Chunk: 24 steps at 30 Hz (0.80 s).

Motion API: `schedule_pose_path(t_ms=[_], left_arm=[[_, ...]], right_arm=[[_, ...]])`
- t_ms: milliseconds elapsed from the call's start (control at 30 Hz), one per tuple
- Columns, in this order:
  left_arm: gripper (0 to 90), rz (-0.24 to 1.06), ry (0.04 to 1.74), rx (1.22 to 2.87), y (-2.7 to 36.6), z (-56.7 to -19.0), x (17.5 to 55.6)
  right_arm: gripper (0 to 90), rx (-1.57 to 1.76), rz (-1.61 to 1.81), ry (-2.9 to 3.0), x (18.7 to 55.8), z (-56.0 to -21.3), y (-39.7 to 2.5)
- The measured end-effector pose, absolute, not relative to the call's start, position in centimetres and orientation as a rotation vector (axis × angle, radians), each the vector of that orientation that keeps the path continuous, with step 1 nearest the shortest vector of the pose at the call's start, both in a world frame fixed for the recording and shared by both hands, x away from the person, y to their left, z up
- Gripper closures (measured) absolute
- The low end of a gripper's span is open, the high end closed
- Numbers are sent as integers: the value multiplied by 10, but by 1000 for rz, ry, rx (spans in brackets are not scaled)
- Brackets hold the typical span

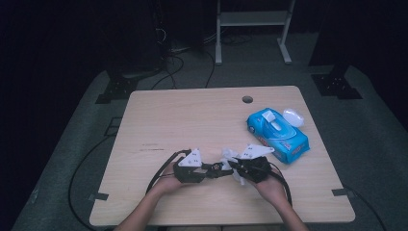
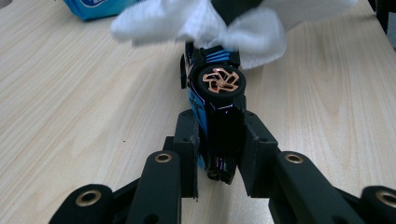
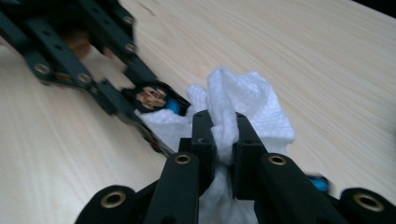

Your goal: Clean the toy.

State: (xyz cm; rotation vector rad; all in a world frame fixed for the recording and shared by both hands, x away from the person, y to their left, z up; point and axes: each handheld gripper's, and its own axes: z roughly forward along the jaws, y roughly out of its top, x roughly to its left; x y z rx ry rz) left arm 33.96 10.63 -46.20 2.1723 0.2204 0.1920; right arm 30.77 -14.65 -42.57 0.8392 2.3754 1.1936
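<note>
At the near edge of the bench (image 1: 159, 120), the left hand-held gripper (image 2: 219, 140) has its jaws drawn in tight on a small black and blue toy car (image 2: 215, 100), gripping it by the sides with a copper-spoked wheel facing up. Just beside it, the right hand-held gripper (image 3: 223, 140) is pinched closed on a bunched white wipe (image 3: 243, 105), and the wipe touches the far end of the car. In the high view both meet low at the bench's middle front. Farther off to the right lies a blue wipe packet (image 1: 278, 132), its lid open.
</note>
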Motion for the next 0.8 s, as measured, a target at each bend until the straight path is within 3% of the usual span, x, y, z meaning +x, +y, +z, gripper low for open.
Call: schedule_pose_path(t_ms=[800], left_arm=[[714,196,230,2173,107,-462,340]], right_arm=[[817,959,1140,2283,312,-426,-180]])
